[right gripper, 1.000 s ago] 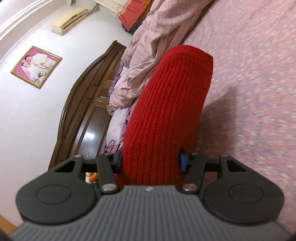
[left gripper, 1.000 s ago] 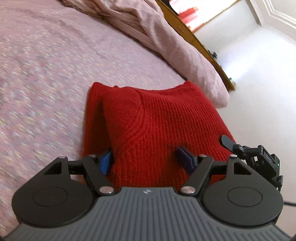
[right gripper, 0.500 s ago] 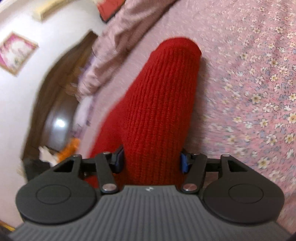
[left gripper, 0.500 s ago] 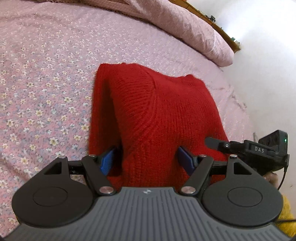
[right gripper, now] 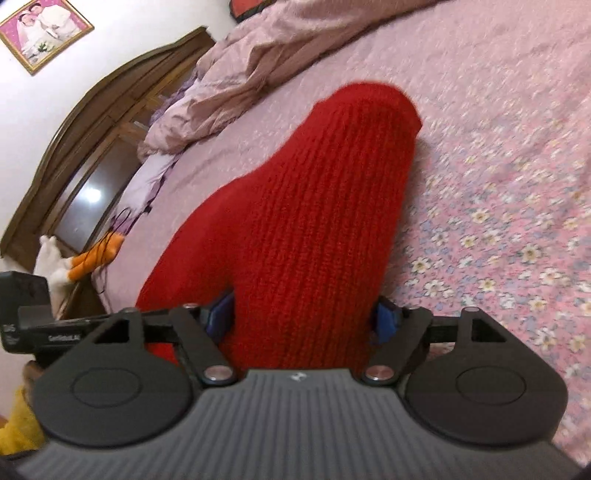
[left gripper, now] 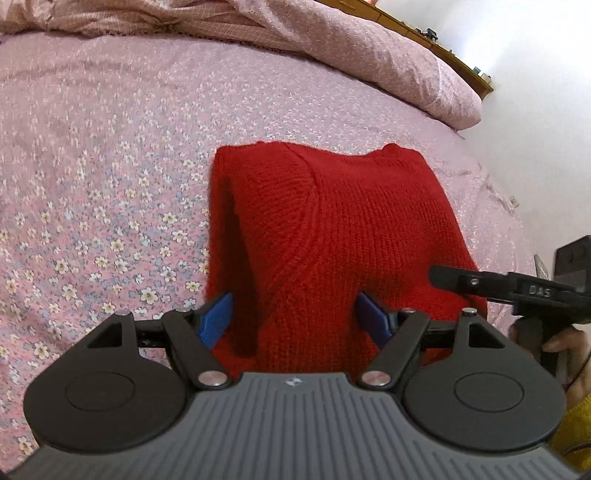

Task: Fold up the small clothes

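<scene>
A red knitted garment (left gripper: 332, 236) hangs doubled over above the pink floral bedspread (left gripper: 92, 166), its far fold low over the bed. My left gripper (left gripper: 295, 319) is shut on the garment's near edge, blue pads (left gripper: 216, 319) pressed into the knit. My right gripper (right gripper: 304, 317) is shut on the garment (right gripper: 314, 229) too, at its other near corner. The right gripper also shows at the right edge of the left wrist view (left gripper: 517, 291). The left gripper's body shows at the left of the right wrist view (right gripper: 33, 321).
A rumpled pink quilt (left gripper: 332, 44) lies along the far side of the bed. A dark wooden headboard (right gripper: 74, 147) stands at the left of the right wrist view, with a stuffed toy (right gripper: 77, 266) beside it and a framed photo (right gripper: 40, 29) on the wall.
Both grippers have tilted and come down toward the bed with the garment. The bedspread now fills more of both views, and the garment's far fold sits nearer the bed.
</scene>
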Demonstrator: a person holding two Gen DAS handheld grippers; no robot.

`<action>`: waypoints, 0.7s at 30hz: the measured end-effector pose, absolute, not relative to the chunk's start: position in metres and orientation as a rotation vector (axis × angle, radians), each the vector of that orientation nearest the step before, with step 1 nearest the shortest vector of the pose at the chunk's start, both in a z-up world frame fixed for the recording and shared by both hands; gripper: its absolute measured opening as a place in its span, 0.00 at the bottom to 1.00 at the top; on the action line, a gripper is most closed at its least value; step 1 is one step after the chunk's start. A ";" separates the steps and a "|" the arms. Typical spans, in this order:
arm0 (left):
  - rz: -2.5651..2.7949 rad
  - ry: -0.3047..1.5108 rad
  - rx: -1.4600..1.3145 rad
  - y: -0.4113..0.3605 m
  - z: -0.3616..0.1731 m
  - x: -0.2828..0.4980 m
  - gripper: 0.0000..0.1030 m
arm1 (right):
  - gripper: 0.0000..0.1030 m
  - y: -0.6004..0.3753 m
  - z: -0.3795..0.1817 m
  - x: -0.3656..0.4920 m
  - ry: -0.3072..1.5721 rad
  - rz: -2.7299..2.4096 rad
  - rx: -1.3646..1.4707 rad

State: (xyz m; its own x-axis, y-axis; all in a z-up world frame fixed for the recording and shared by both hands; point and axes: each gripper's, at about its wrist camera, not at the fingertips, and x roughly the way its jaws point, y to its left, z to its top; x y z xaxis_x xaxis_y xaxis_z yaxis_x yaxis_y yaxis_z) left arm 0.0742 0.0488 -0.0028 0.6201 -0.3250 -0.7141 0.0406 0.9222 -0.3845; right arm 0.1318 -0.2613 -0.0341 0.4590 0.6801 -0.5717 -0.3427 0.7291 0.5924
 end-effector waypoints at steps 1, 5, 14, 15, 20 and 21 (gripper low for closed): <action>-0.210 0.879 -0.339 0.047 -0.001 0.073 0.77 | 0.76 -0.263 -0.030 0.127 0.879 0.633 0.423; -0.173 0.886 -0.315 0.043 0.008 0.070 0.77 | 0.75 -0.270 -0.009 0.101 0.802 0.545 0.369; -0.040 0.880 -0.170 0.035 0.017 0.060 0.77 | 0.43 -0.259 0.010 0.053 0.682 0.497 0.365; -0.034 0.888 -0.170 0.035 0.014 0.060 0.77 | 0.36 -0.254 0.005 0.053 0.696 0.499 0.369; -0.016 0.876 -0.140 0.034 0.006 0.060 0.81 | 0.33 -0.231 -0.013 0.058 0.697 0.454 0.247; -0.014 0.876 -0.145 0.035 0.006 0.060 0.81 | 0.33 -0.227 -0.012 0.056 0.692 0.450 0.221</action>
State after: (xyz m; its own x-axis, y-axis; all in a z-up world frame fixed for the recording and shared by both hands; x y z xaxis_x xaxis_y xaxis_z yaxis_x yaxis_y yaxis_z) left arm 0.0602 0.0345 0.0061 0.6405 -0.0715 -0.7646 -0.0476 0.9900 -0.1325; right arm 0.0558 -0.2269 -0.0116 0.6797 0.4691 -0.5639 -0.3250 0.8818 0.3418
